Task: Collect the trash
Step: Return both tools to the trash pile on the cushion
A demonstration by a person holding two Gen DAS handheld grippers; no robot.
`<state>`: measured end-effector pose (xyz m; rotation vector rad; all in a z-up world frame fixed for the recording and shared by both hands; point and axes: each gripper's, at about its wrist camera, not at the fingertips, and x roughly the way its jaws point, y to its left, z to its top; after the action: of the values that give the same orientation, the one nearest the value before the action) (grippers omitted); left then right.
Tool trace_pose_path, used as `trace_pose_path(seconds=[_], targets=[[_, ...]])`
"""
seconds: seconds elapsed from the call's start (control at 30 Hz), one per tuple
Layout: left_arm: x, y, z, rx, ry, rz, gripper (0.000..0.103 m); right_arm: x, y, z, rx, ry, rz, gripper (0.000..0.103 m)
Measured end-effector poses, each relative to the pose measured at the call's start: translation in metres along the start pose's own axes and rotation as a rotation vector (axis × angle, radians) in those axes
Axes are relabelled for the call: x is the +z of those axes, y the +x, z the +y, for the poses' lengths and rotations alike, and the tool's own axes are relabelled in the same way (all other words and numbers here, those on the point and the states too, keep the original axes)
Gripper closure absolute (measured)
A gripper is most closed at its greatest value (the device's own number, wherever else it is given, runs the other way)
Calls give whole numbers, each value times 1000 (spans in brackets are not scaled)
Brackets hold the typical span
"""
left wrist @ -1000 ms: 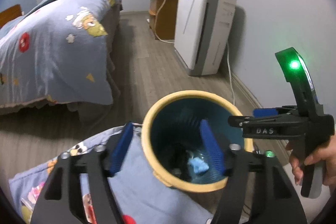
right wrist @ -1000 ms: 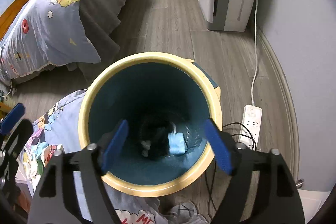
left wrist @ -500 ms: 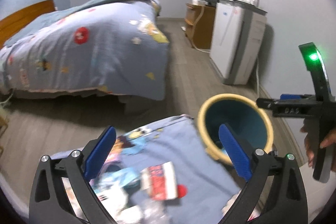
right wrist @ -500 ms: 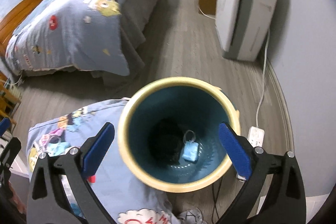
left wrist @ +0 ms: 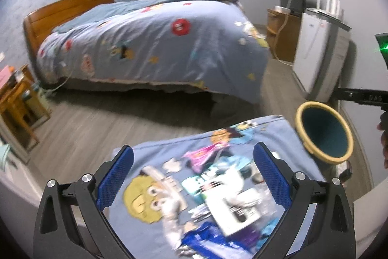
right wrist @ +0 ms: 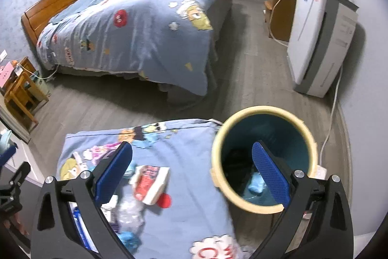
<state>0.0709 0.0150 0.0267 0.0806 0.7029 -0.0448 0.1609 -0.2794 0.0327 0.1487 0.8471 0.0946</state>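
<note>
A teal bin with a cream rim (right wrist: pixel 264 159) stands on the floor right of a low surface under a blue cartoon cloth (right wrist: pixel 184 186). A light blue scrap (right wrist: pixel 255 185) lies in the bin. Trash lies on the cloth: a red and white packet (right wrist: pixel 150 182), a crumpled clear wrapper (right wrist: pixel 129 210) and a white box (left wrist: pixel 232 205). My left gripper (left wrist: pixel 194 174) is open and empty above the cloth. My right gripper (right wrist: pixel 191 169) is open and empty, spanning the cloth's edge and the bin. The bin (left wrist: pixel 323 132) also shows in the left wrist view.
A bed with a blue quilt (right wrist: pixel 135 35) fills the far middle. A white appliance (right wrist: pixel 317 40) and a wooden cabinet (right wrist: pixel 278 13) stand along the right wall. A power strip cable (right wrist: pixel 332 113) runs behind the bin. A wooden side table (left wrist: pixel 17 103) stands at left.
Both grippers have drawn back and swung left from over the bin. The left one now looks at the trash on the cloth. Both remain open.
</note>
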Motion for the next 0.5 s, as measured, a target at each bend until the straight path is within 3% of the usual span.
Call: trace_pose_path(seconds=[0.23,0.5], targets=[[-23,10,46,53,-93,32,5,-10,8,37,-12,-11,11,6],[-38,30,70,170,-119,70,5,-37,48,83,-1,-98,117,6]])
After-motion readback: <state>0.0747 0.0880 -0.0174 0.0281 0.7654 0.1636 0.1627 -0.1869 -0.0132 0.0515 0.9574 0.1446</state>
